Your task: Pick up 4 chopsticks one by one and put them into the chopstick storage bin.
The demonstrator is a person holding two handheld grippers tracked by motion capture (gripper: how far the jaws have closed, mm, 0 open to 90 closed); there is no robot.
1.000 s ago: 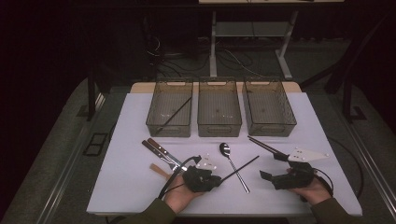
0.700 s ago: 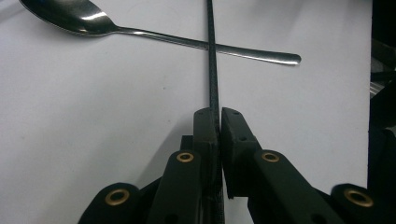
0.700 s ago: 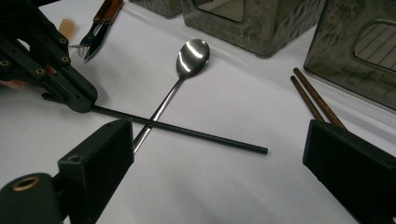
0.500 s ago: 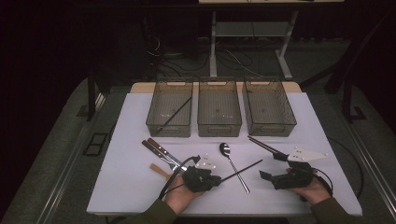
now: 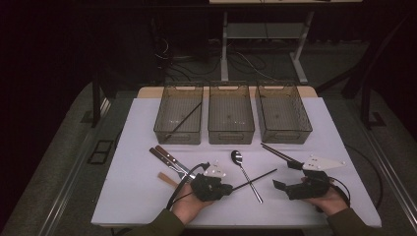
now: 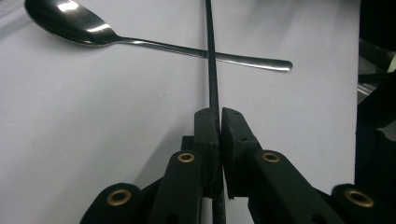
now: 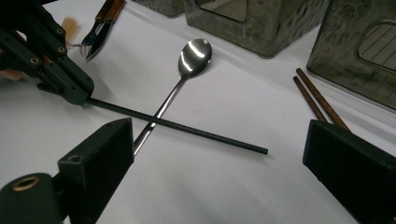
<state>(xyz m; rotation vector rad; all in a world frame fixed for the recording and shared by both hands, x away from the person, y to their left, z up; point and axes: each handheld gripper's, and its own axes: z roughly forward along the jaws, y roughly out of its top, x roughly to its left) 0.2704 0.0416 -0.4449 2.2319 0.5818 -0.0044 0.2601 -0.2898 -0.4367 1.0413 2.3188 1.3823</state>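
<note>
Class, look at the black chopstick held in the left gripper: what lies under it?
The black chopstick, clamped by the left gripper, crosses over the handle of the spoon on the white table. The strip of handle right beneath the crossing is covered.

Three bins wall off the far edge of the tabletop. Nearer, the black chopstick lies across the spoon mid-table — a low tangle between the two hands. Brown chopsticks and cutlery flank it; the right front corner lies bare — open passage.
</note>
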